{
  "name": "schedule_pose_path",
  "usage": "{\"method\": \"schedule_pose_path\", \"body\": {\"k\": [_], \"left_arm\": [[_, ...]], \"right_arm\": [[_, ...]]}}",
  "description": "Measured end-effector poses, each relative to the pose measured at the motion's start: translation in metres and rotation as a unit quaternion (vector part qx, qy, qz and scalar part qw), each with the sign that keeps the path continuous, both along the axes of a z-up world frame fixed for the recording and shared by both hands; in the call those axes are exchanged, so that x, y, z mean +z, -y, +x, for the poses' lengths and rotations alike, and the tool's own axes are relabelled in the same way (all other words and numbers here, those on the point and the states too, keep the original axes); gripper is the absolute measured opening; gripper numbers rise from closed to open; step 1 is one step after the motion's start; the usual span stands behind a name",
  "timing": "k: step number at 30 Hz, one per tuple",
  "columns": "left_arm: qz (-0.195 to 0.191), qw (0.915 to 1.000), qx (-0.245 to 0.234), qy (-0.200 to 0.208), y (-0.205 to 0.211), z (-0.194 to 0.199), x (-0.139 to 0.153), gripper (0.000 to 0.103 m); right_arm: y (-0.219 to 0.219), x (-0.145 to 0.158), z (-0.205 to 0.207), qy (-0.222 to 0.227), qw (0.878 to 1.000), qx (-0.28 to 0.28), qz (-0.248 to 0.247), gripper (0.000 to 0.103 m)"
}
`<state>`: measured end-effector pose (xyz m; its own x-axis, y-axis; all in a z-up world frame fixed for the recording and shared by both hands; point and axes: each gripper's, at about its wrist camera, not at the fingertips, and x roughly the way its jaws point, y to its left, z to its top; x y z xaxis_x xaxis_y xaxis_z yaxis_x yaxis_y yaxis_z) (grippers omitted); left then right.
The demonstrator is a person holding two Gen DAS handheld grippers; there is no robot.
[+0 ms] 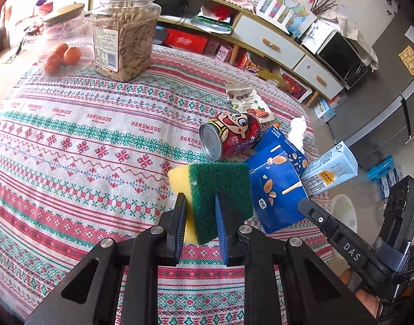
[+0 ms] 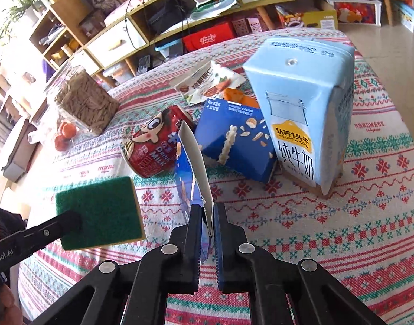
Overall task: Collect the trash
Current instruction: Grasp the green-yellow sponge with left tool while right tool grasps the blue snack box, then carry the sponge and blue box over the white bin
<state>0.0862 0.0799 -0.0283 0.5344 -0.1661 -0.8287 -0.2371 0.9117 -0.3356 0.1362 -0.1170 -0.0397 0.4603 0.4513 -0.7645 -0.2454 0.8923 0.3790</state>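
Observation:
My left gripper (image 1: 200, 203) is shut on a green and yellow sponge (image 1: 220, 187), held just above the patterned tablecloth (image 1: 85, 149); the sponge also shows in the right wrist view (image 2: 98, 216). My right gripper (image 2: 207, 214) is shut on a flap of a flattened blue snack box (image 2: 193, 162). Behind it lie a red drink can (image 2: 150, 146) on its side, a second blue box (image 2: 234, 140), a snack wrapper (image 2: 207, 84) and an upright light-blue milk carton (image 2: 307, 113). The can (image 1: 228, 135) and the blue box (image 1: 277, 189) lie right of the sponge.
A clear jar of seeds (image 1: 123, 32) and a lidded jar with oranges (image 1: 63, 40) stand at the table's far left. A crumpled tissue (image 1: 297, 130) lies near the right table edge. A low cabinet with drawers (image 1: 271, 43) stands beyond the table.

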Motion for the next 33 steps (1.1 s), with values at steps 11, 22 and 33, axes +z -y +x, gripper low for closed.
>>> {"method": "schedule_pose_path", "body": {"k": [11,22,33], "left_arm": [[0.024,0.9996,-0.013,0.008,0.019,-0.012,0.011,0.021],[0.074,0.9956,-0.049,0.031,0.066,-0.037,0.027,0.022],[0.072,0.9923,-0.1,-0.001,0.12,-0.046,0.011,0.022]], "right_arm": [[0.022,0.02,-0.023,0.009,1.0,0.014,-0.025,0.005],[0.042,0.038,-0.05,0.024,0.997,0.034,-0.058,0.005],[0.088,0.049,-0.074,0.017,0.995,0.022,-0.093,0.005]]}}
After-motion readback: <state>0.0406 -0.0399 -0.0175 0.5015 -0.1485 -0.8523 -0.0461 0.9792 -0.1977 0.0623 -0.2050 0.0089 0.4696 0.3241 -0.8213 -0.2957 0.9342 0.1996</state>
